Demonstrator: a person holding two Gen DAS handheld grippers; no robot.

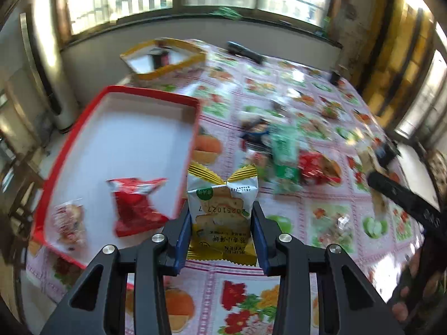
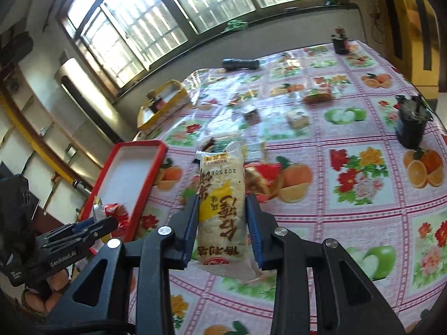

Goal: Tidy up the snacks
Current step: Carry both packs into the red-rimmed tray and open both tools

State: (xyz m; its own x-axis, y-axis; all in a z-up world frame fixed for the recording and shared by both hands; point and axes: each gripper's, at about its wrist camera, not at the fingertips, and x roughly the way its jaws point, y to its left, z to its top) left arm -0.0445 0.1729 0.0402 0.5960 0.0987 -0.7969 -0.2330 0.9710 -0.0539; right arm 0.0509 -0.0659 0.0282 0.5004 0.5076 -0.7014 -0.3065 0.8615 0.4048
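My left gripper (image 1: 222, 209) is shut on a white and yellow biscuit packet (image 1: 220, 209), held above the table beside the right wall of the red tray (image 1: 184, 150). In that tray lie a red snack packet (image 1: 134, 206) and a small clear-wrapped snack (image 1: 68, 220). My right gripper (image 2: 222, 203) is shut on a long rice cracker packet (image 2: 222, 203) with yellow print, lifted over the tablecloth. Loose snacks (image 1: 282, 153) lie in a pile at mid table. The red tray (image 2: 131, 178) shows at left in the right wrist view, with the left gripper (image 2: 92, 226) at its near end.
A yellow-rimmed box (image 1: 167, 64) stands beyond the red tray. A black torch (image 2: 240, 64) lies at the far edge. A dark cup (image 2: 410, 125) stands at right and a small dark bottle (image 2: 339, 42) at the far corner. A fruit-patterned cloth (image 2: 349, 223) covers the table.
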